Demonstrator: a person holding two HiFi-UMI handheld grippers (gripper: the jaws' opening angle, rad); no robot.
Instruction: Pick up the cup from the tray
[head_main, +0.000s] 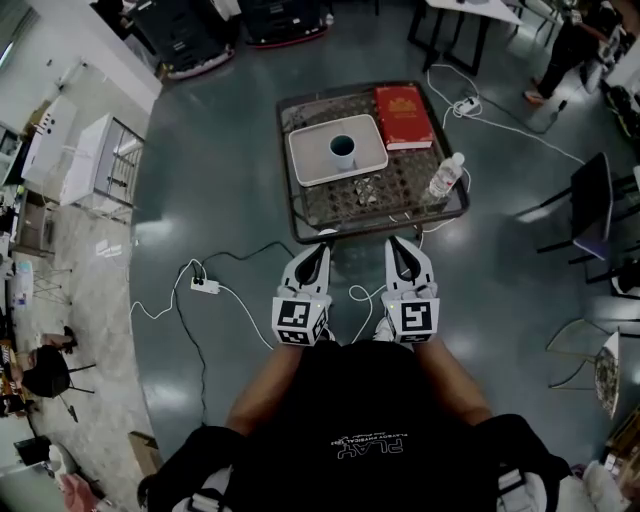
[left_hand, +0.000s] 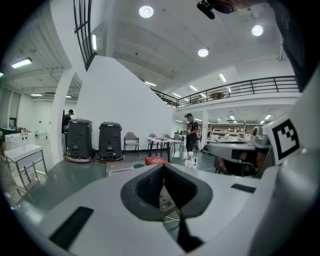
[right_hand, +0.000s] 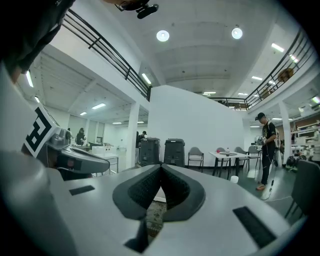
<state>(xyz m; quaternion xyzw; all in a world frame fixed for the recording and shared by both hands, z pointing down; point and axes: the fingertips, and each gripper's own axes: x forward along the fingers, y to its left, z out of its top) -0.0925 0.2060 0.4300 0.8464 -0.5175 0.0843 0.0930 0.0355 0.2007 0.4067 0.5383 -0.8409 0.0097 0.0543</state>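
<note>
On the worktop (head_main: 345, 215) ahead of us, the cup (head_main: 342, 148) stands upright in the white tray (head_main: 303, 160). We hold our left gripper (head_main: 324, 239) and right gripper (head_main: 398, 243) at the near edge, fingers together on nothing.

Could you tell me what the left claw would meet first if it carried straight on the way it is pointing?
Probably the near edge of the table, just ahead of the shut left claw. If it rides above the top, the white tray would come next; height is hard to judge.
</note>
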